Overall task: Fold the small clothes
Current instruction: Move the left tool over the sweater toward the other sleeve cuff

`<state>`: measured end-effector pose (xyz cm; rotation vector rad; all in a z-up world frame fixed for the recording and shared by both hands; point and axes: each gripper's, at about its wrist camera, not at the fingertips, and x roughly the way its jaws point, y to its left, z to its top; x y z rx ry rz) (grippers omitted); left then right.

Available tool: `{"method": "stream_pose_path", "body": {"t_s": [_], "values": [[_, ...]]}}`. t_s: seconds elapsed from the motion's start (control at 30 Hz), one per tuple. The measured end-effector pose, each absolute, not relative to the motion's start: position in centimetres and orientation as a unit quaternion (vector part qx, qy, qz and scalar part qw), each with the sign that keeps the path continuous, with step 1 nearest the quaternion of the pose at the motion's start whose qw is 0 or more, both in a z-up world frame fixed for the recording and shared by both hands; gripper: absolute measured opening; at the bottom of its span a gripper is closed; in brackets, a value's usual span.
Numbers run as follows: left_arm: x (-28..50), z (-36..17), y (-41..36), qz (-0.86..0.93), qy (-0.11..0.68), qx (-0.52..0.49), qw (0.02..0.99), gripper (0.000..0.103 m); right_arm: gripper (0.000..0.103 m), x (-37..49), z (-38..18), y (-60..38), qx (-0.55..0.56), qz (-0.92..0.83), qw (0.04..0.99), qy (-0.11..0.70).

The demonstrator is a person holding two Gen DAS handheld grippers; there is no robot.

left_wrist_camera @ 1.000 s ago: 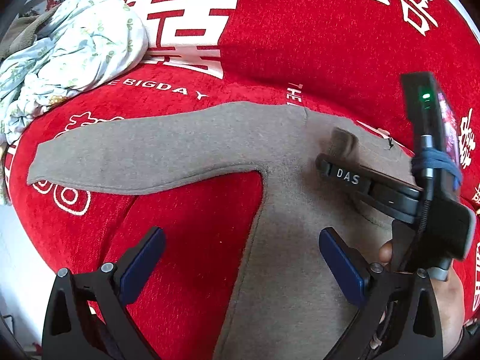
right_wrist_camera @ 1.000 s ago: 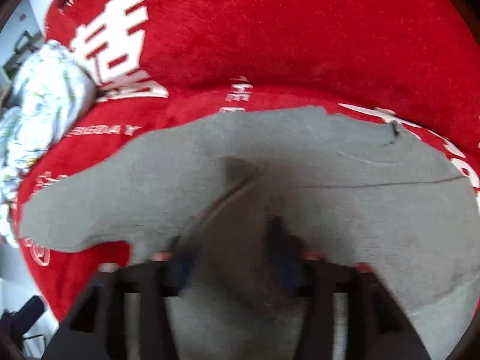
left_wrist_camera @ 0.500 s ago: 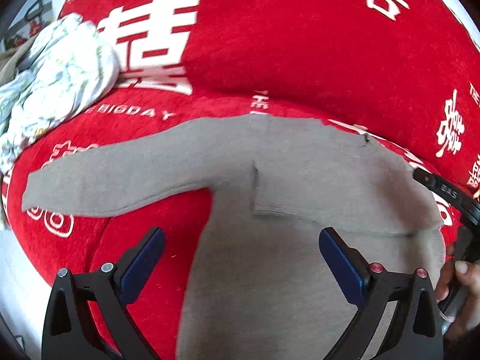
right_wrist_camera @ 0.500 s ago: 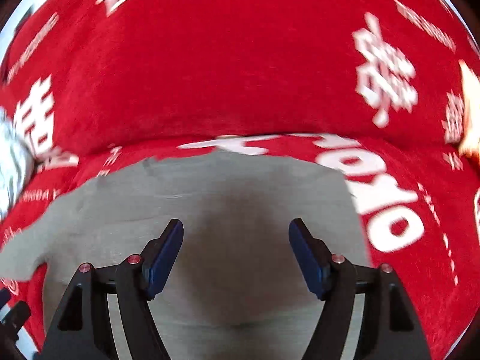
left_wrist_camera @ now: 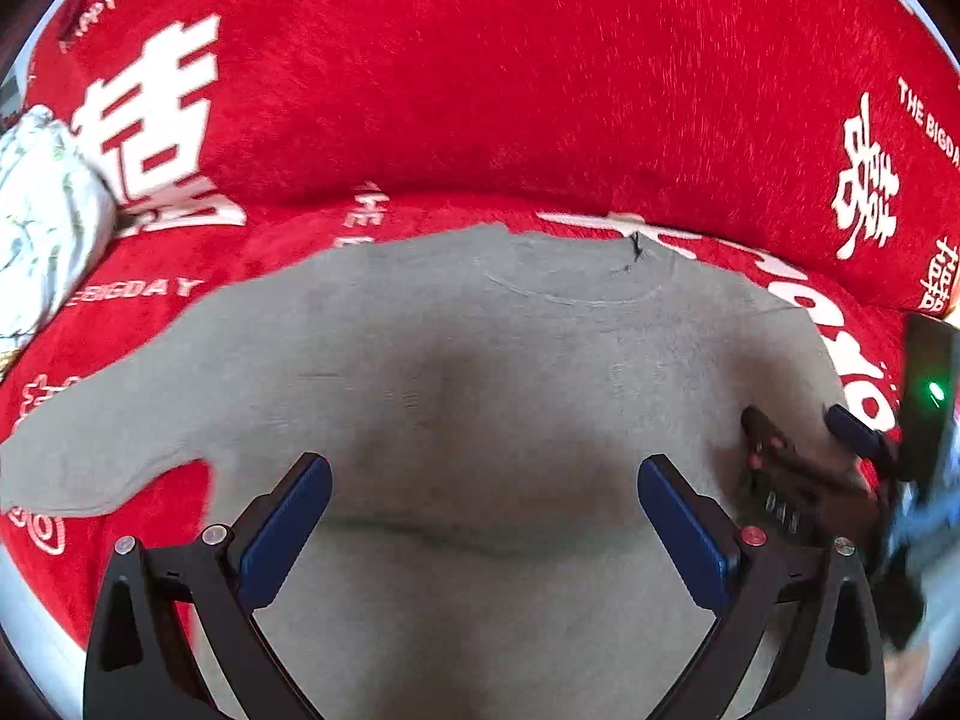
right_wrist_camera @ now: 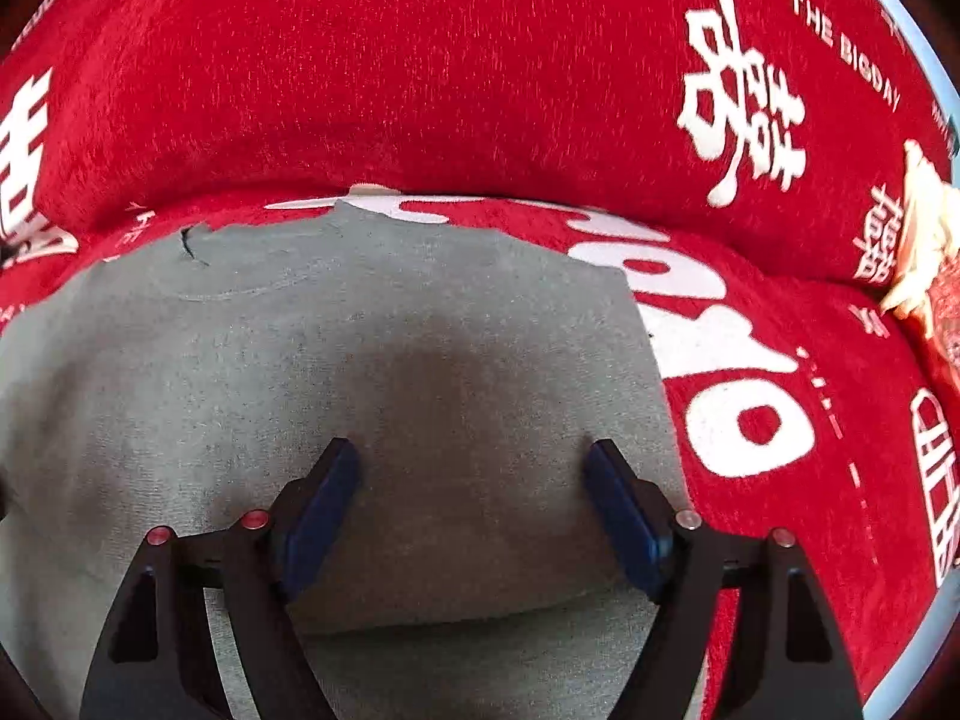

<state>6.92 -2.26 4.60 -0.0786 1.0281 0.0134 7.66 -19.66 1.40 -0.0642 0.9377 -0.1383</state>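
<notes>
Left wrist view: grey sweater (left_wrist_camera: 480, 396) is lying mid-frame on the red blanket (left_wrist_camera: 480, 90), one sleeve folded in, the left-frame sleeve outstanding. Left gripper (left_wrist_camera: 480, 516) is hovering wide, empty; right gripper (right_wrist_camera: 474, 498) is opening, empty.

Home: red wedding blanket (left_wrist_camera: 540, 90), laundry heap (left_wrist_camera: 42, 222).

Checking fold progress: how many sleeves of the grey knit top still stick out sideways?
1. One sleeve of the grey knit top extends left over the red blanket; the other side shows a straight edge, its sleeve apparently folded in.
</notes>
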Motion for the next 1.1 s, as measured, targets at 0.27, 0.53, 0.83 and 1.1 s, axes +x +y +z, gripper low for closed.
{"method": "stream_pose_path", "body": {"t_s": [0.27,0.53,0.83,1.1], "values": [[8.0,0.4,-3.3,0.021,0.517,-0.004,0.856,0.103,0.088,7.6,0.9,-20.9,0.005,-0.06,0.893,0.447],[6.6,1.3,1.3,0.064,0.509,-0.034,0.858,0.103,0.09,7.3,1.6,-20.5,-0.006,-0.073,0.896,0.438],[6.1,0.7,1.8,0.058,0.503,-0.034,0.862,0.103,0.097,7.4,1.2,-15.9,-0.016,-0.012,0.884,0.468],[4.9,1.8,3.2,0.051,0.475,-0.043,0.877,0.103,0.097,6.3,1.3,-12.7,-0.04,0.001,0.89,0.454]]}}
